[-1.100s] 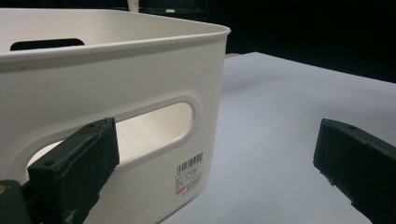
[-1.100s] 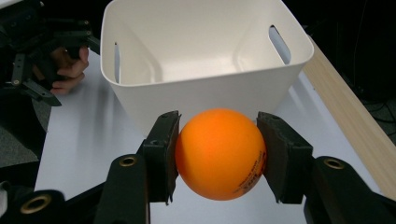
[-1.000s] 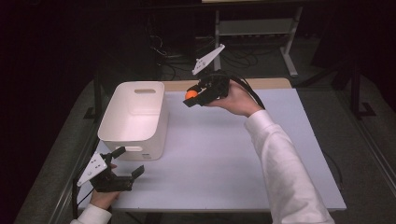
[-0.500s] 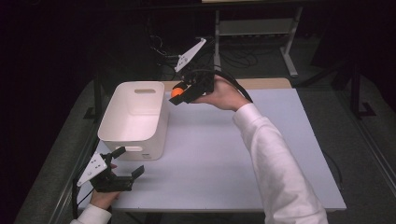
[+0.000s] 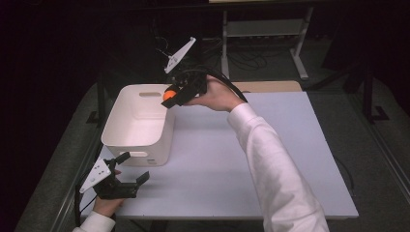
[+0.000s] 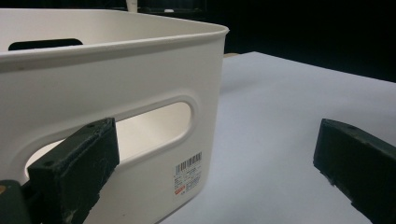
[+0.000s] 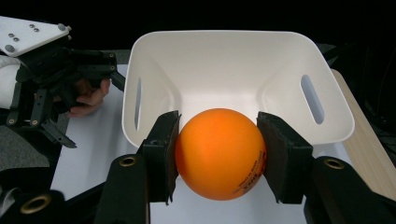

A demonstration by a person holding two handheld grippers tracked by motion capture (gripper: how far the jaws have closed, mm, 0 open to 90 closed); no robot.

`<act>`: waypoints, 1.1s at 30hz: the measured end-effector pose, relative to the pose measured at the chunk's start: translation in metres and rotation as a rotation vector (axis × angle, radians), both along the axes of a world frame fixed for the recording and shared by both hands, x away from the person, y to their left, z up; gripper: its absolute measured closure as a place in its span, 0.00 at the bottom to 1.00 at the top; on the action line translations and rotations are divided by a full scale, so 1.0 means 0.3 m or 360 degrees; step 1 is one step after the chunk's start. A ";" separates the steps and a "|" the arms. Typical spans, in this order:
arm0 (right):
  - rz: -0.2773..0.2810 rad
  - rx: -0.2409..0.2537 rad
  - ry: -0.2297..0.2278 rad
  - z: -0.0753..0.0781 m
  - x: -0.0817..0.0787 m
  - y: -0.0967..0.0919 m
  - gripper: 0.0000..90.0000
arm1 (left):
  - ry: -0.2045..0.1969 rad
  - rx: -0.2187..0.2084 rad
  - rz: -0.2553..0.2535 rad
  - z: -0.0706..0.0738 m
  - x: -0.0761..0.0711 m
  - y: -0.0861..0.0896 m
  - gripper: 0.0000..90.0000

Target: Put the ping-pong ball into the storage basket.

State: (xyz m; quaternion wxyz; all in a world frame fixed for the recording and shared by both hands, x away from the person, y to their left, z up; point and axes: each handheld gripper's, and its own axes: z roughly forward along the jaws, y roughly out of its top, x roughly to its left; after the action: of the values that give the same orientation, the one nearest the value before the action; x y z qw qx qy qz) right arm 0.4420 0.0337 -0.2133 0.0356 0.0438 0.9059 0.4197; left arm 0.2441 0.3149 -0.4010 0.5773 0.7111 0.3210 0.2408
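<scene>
An orange ball is clamped between the pads of my right gripper, which is shut on it. In the high view the right gripper holds the ball in the air just above the right rim of the white bin. The bin lies ahead of the ball, with nothing inside it. My left gripper rests near the table's front left corner, open, with nothing between its fingers. Its left finger is close to the bin's handle slot.
The white table top stretches to the right of the bin. A strip of wood lies along the table's far edge. Behind the table are a metal rack and cables on a dark floor.
My right gripper has carried the orange ball leftward and a little higher, from the table's far middle to above the bin's right rim. The left gripper has stayed put.
</scene>
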 end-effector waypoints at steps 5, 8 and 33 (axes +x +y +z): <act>0.0027 0.0012 -0.0003 0.009 0.002 0.028 0.55 | 0.0012 -0.0018 0.0008 0.000 -0.002 -0.001 0.00; 0.0033 0.0015 0.0005 0.010 0.004 0.049 0.55 | 0.0018 -0.0025 0.0007 -0.001 -0.002 -0.002 0.00; 0.0132 0.0006 0.0072 -0.058 0.039 0.184 0.55 | 0.0005 -0.0009 0.0009 0.001 -0.008 0.005 0.00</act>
State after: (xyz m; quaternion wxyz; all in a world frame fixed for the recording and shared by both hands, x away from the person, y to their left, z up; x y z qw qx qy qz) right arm 0.4536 0.0889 -0.2306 -0.0025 0.0159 0.9068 0.4213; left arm 0.2416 0.3166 -0.4008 0.5781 0.7090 0.3245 0.2405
